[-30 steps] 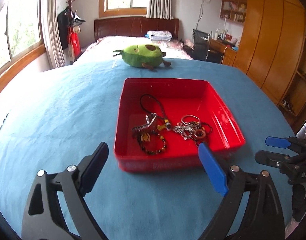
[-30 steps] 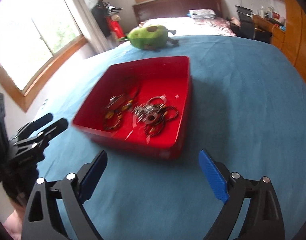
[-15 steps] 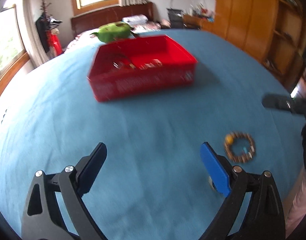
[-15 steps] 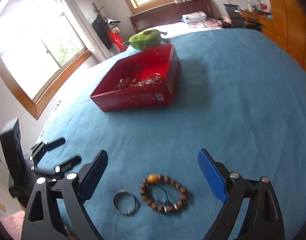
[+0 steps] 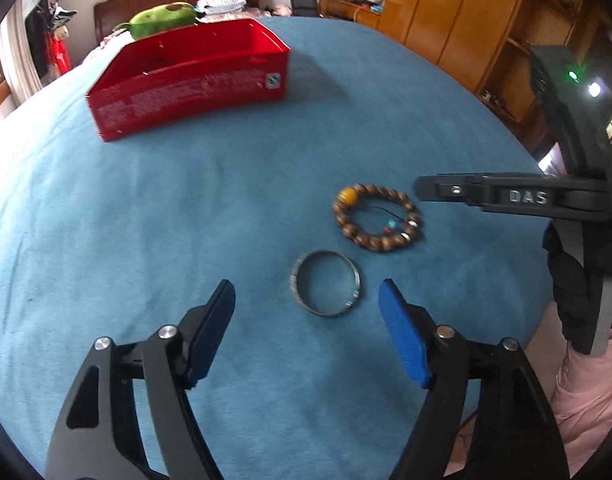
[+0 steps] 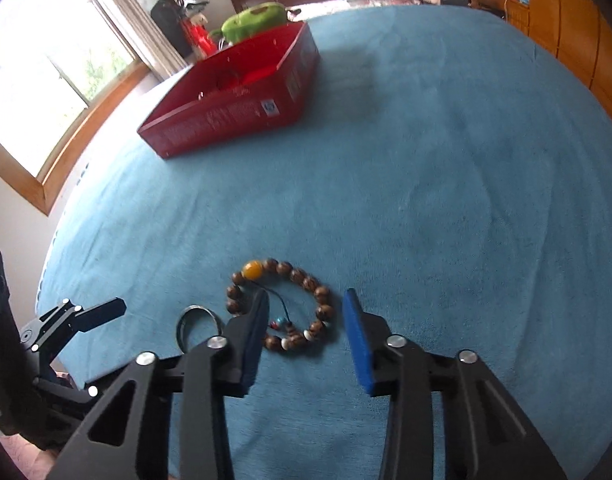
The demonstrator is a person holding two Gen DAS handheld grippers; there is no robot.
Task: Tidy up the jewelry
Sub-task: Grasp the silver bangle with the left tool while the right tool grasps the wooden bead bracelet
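A silver bangle (image 5: pixel 296 280) lies flat on the blue cloth, just ahead of my left gripper (image 5: pixel 306 286) and in line with the gap between its fingers. Its jaws are closing and no pad touches the bangle. Beside the bangle lies a brown bead bracelet (image 5: pixel 369 242) with one amber bead. My right gripper (image 6: pixel 306 294) hovers over that bracelet (image 6: pixel 321 292), jaws closing, its right half between the fingers, neither pad pressing it. The bangle (image 6: pixel 182 328) shows left of the right gripper. Further back stands the red box (image 5: pixel 186 84), its contents hidden by the near wall.
A green plush toy (image 5: pixel 162 20) sits behind the red box (image 6: pixel 234 120). The blue cloth (image 5: pixel 146 220) covers the whole table. Wooden wardrobes (image 5: pixel 445 20) stand to the right, a window (image 6: pixel 46 80) to the left. A gloved hand (image 5: pixel 577 280) holds the right gripper (image 5: pixel 421 189).
Both grippers have drawn back from the red box and sunk toward the near part of the table. The bangle and bead bracelet have come into view, and both pairs of jaws have narrowed.
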